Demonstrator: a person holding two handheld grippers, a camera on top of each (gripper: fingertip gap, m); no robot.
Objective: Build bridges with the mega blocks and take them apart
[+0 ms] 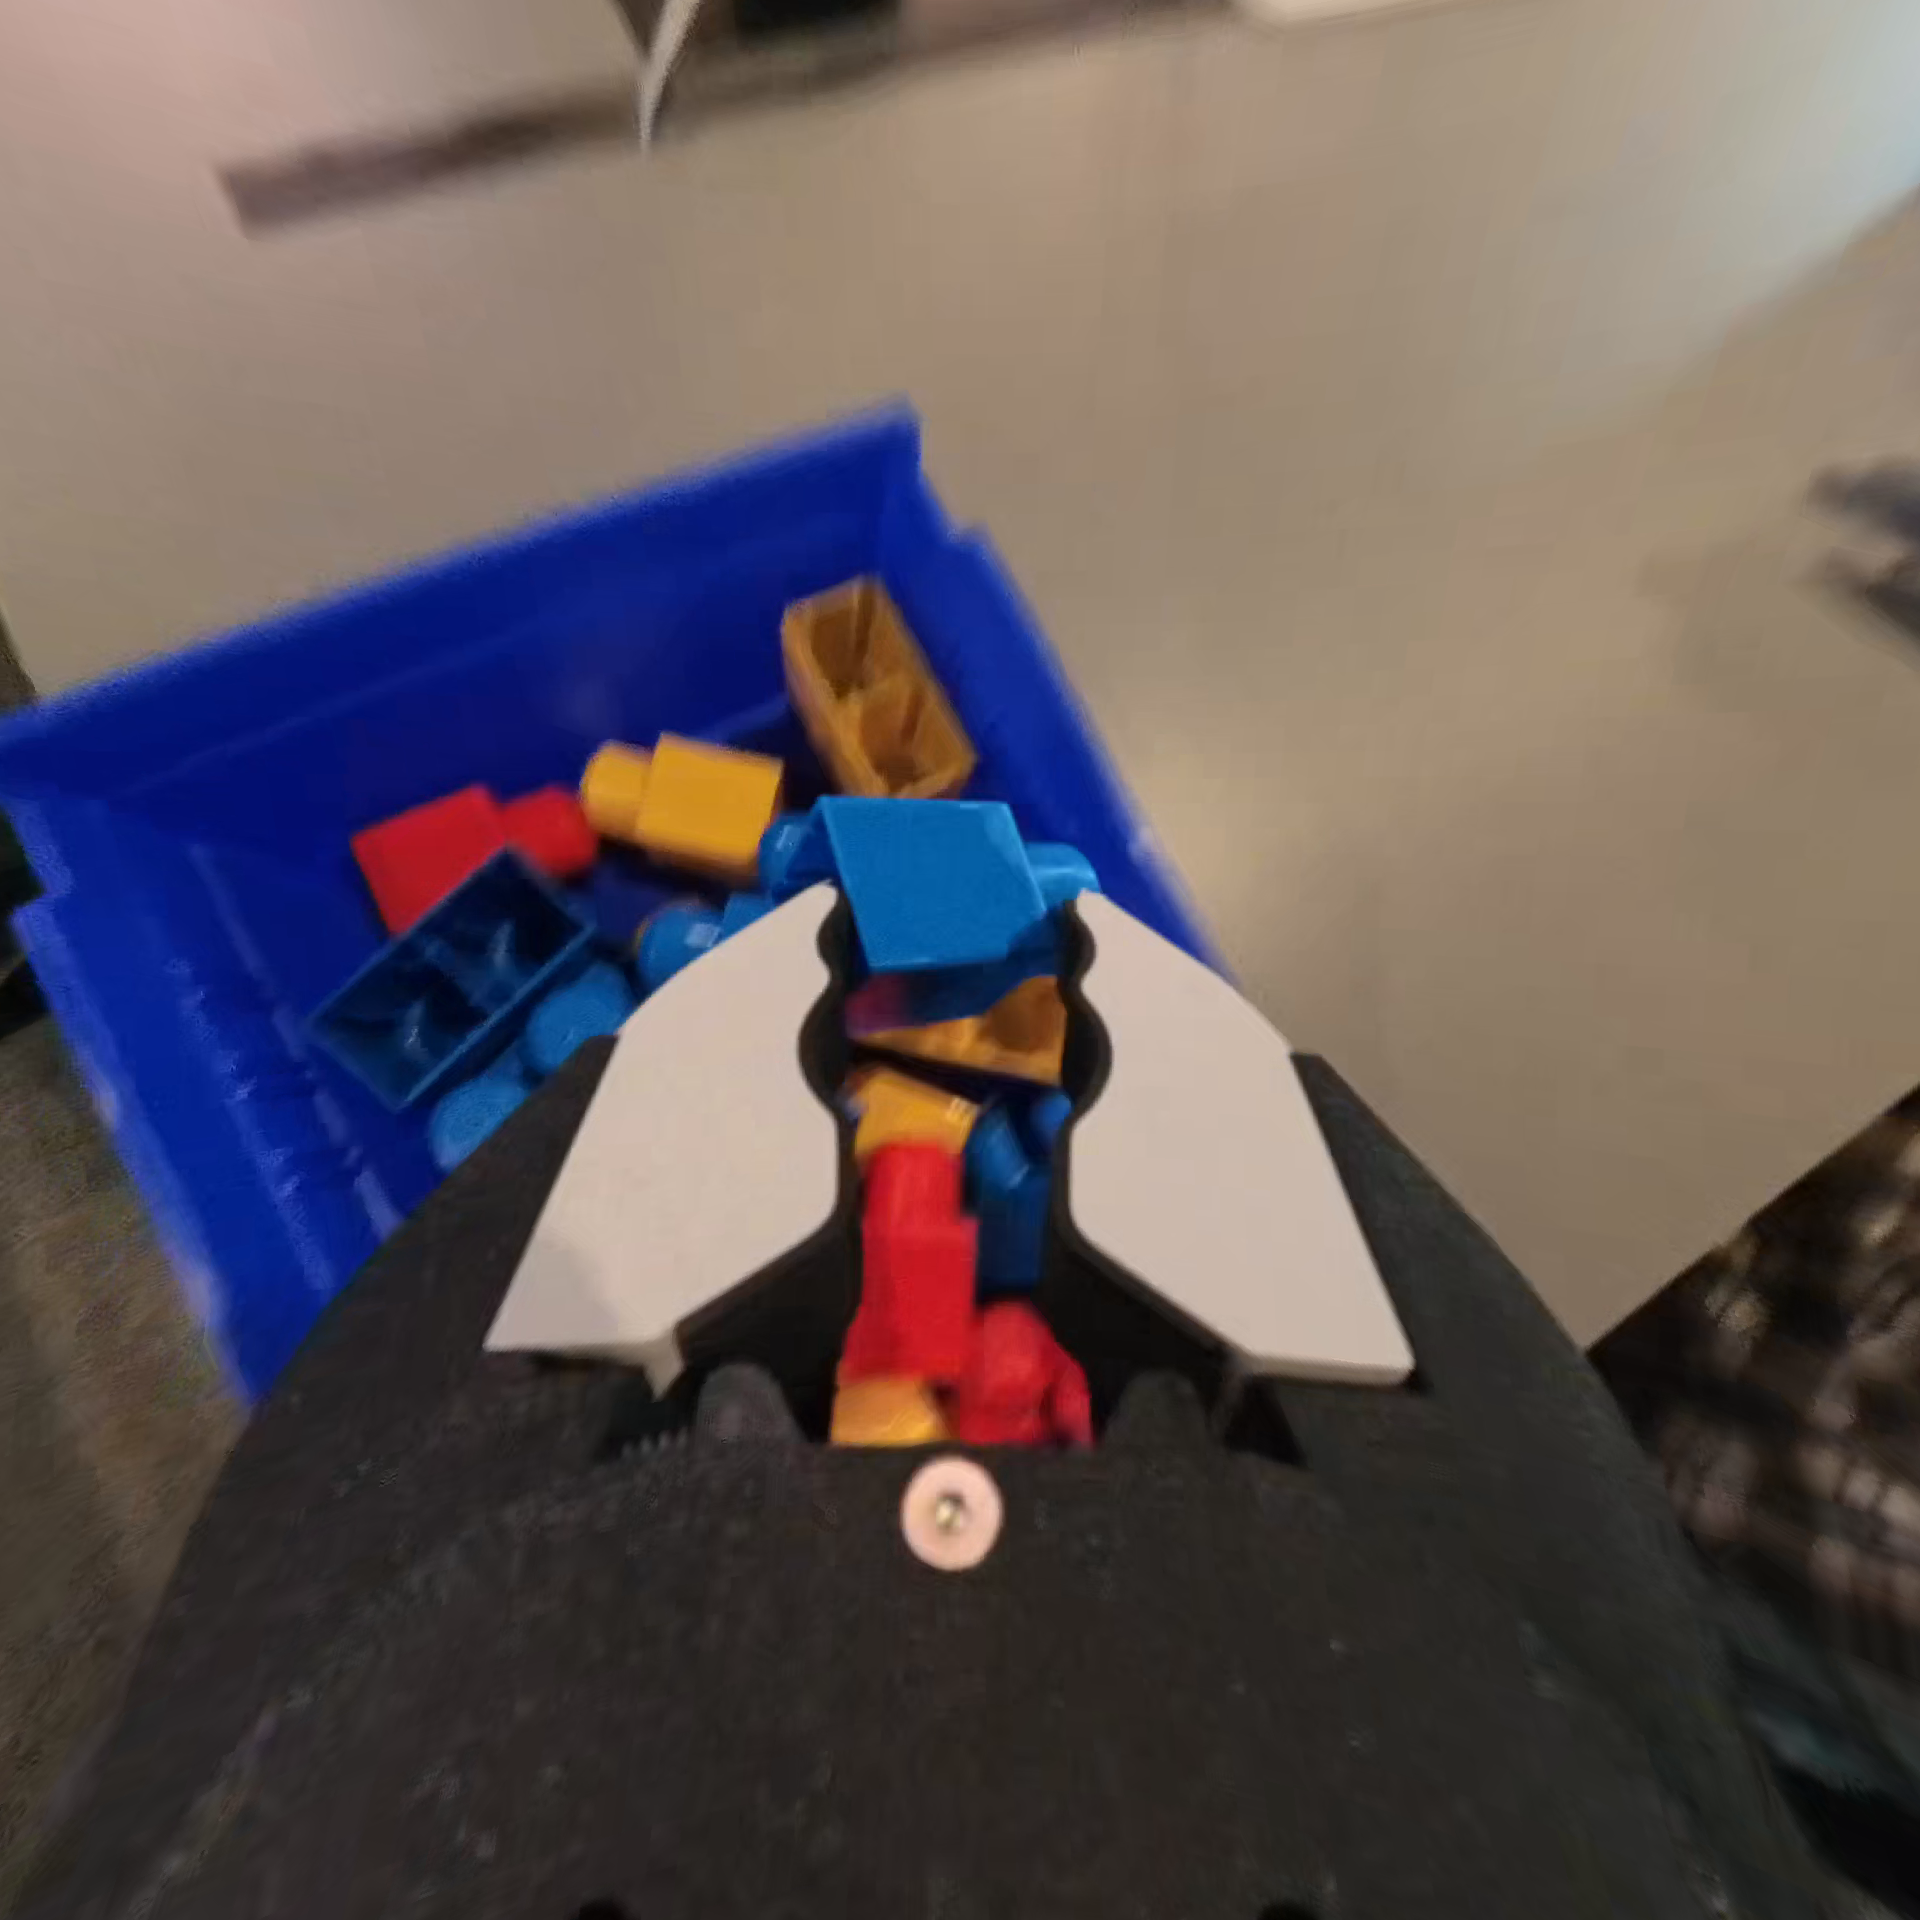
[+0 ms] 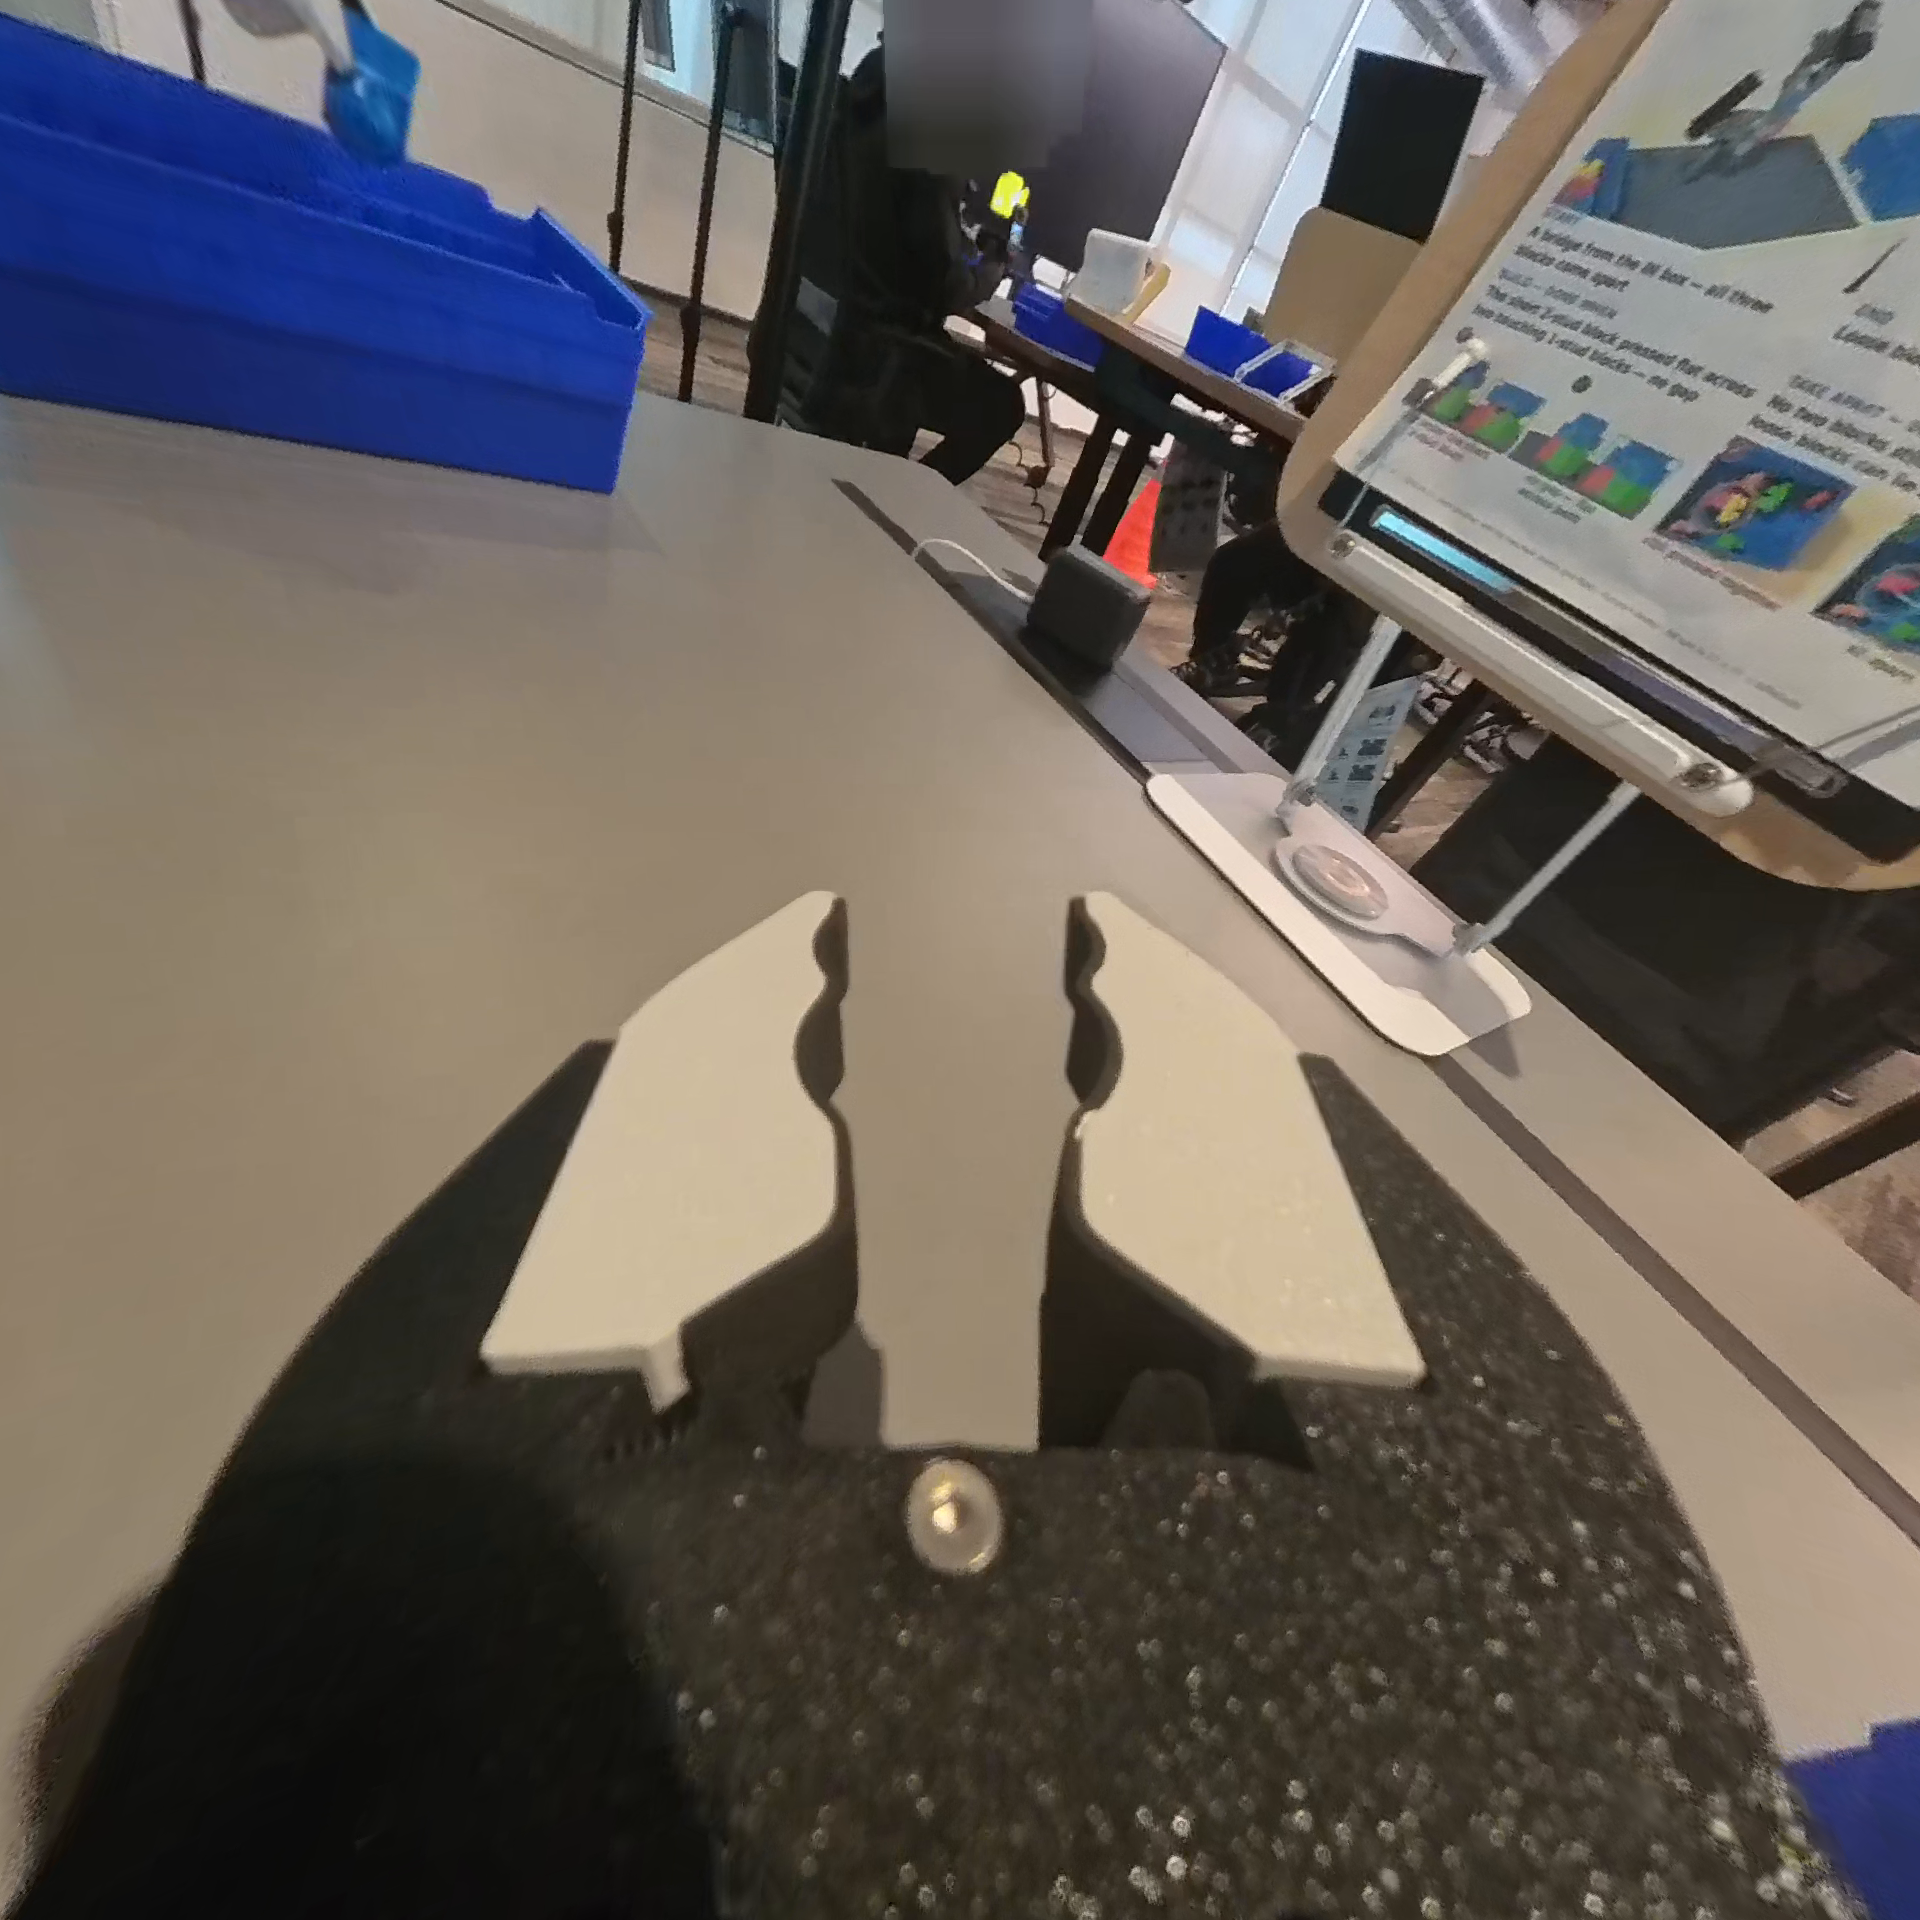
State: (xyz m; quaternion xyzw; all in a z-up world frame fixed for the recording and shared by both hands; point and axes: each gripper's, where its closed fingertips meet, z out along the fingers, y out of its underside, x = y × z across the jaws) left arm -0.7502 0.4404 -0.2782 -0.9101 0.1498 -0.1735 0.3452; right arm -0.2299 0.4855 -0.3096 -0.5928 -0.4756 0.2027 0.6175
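In the left wrist view my left gripper [image 1: 954,906] is shut on a light blue block [image 1: 930,881], tilted, held above the blue bin [image 1: 187,1039]. The bin holds several loose red, yellow and blue blocks, among them a red block [image 1: 436,847], a yellow block [image 1: 696,795] and an upturned dark blue block [image 1: 447,992]. In the right wrist view my right gripper [image 2: 956,925] is open and empty, low over the grey table [image 2: 416,727]. The left gripper with the blue block [image 2: 369,94] shows far off at the top left, over the blue bin [image 2: 312,332].
A tablet stand with a picture instruction sheet [image 2: 1662,436] rests on a white base [image 2: 1351,914] at the table's right edge. A small grey cube [image 2: 1086,613] with a white cable sits on a dark strip. A seated person and other tables with blue bins are beyond. There is about 55 centimetres between the tips of the two grippers.
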